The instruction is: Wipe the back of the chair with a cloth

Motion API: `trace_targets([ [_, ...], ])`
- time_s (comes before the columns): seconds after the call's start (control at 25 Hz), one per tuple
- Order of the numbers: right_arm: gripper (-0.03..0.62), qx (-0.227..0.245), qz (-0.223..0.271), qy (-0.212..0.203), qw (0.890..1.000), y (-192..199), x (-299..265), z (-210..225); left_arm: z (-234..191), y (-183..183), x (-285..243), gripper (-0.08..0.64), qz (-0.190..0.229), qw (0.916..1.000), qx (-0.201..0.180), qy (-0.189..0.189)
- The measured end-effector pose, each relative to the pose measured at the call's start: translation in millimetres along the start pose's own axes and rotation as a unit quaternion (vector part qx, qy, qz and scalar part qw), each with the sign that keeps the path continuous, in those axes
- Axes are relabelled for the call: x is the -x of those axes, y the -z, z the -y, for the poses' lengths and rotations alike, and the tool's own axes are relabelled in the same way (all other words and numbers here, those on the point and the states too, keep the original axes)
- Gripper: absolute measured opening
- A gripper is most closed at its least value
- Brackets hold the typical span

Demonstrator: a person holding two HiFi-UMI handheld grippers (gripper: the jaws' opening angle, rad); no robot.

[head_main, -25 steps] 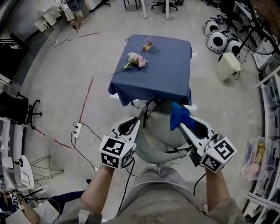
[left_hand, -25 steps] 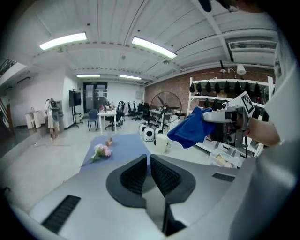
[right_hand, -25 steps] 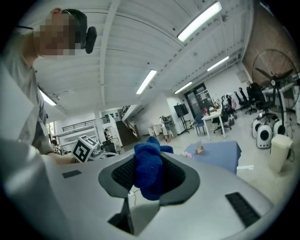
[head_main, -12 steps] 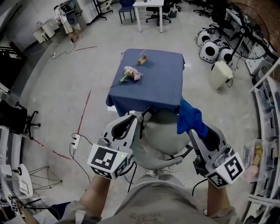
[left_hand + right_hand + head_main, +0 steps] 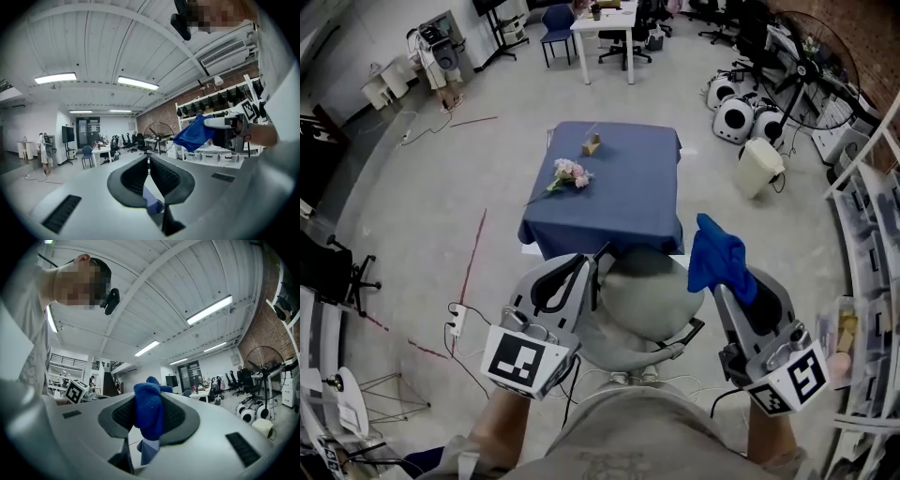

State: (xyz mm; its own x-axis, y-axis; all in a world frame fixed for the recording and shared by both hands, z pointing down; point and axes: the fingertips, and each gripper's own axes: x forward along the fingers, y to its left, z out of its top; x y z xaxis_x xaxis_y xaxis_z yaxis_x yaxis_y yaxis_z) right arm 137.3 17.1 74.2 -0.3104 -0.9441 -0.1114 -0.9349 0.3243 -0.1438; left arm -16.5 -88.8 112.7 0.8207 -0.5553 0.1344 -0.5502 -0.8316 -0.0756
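- Plainly, the right gripper [image 5: 727, 291] has its jaws clamped on a blue cloth [image 5: 717, 255]; in the right gripper view the cloth [image 5: 149, 416] fills the gap between the pads and bulges out above them.
- The left gripper [image 5: 594, 269] has its jaws closed tip to tip, with nothing between them, as the left gripper view shows [image 5: 149, 161].
- From the head view, the grey chair [image 5: 642, 295] sits between the two grippers, left gripper at its left edge, right gripper and cloth at its right edge.
- In the left gripper view the cloth [image 5: 193, 134] hangs bunched from the right gripper, up in the air with shelves behind it.
- Just beyond the chair stands a counter [image 5: 623, 202] under a blue cover.
- On the counter lie pink flowers [image 5: 568, 172] near its left side and a small tan object [image 5: 592, 143] nearer the far edge, the two apart.
- A power strip [image 5: 455, 319] and cables lie on the floor left of the chair.
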Motion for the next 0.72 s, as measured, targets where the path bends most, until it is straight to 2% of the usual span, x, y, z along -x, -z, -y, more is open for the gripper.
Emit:
trace_targets([
  [0.2,0.129,0.010,-0.003,0.002,1.000,-7.2,5.0,0.8,4.8,-10.0,0.5,0.029,0.010,0.9999,0.002,0.003],
  [0.72,0.129,0.009,-0.006,0.003,1.000,-5.4,14.1,4.8,17.3,-10.3,2.7,0.029,-0.001,1.0000,0.010,-0.001],
])
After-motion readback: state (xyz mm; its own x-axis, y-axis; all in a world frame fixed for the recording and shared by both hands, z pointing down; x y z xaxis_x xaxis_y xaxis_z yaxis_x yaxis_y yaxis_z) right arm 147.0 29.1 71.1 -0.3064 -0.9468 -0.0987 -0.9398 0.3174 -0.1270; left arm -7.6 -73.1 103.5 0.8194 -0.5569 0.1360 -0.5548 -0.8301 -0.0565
